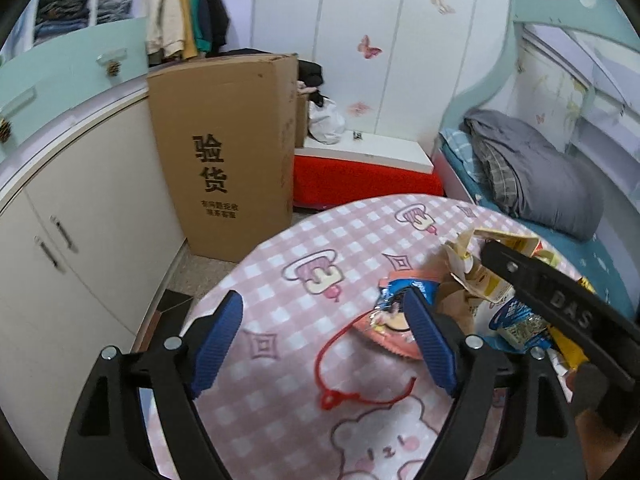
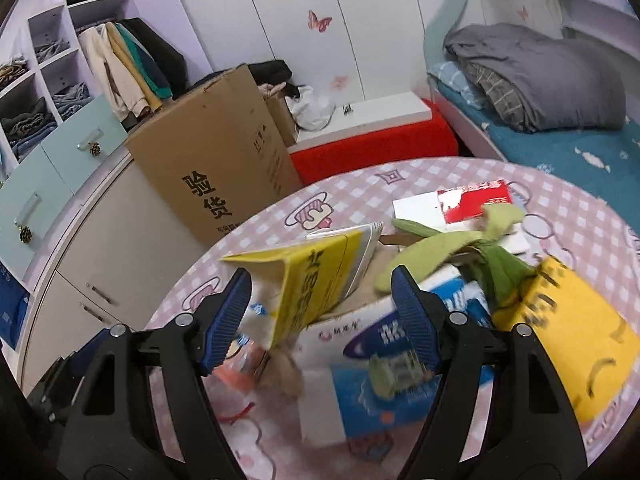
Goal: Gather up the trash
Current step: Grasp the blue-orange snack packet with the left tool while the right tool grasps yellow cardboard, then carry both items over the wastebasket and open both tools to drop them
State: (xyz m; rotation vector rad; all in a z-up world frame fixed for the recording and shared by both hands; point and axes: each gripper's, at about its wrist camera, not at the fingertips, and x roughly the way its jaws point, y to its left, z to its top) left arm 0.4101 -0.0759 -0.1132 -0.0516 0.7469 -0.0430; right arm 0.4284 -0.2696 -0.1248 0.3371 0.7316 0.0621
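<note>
A pile of trash lies on a round table with a pink checked cloth [image 1: 280,248]. In the left wrist view my left gripper [image 1: 324,332] is open and empty above the cloth, left of a pink snack wrapper [image 1: 384,332] and a red string [image 1: 340,392]. The other gripper's black arm [image 1: 560,304] crosses the pile at right. In the right wrist view my right gripper [image 2: 320,316] is open over the pile: a yellow carton [image 2: 316,276], a blue and white box [image 2: 380,392], a green cloth [image 2: 460,240], a yellow packet [image 2: 568,344] and a red and white card [image 2: 472,200].
A tall cardboard box [image 1: 228,152] stands on the floor beyond the table beside white cabinets [image 1: 72,232]. A red bench with a white top [image 1: 360,176] sits behind. A bed with a grey blanket [image 1: 536,176] is at right.
</note>
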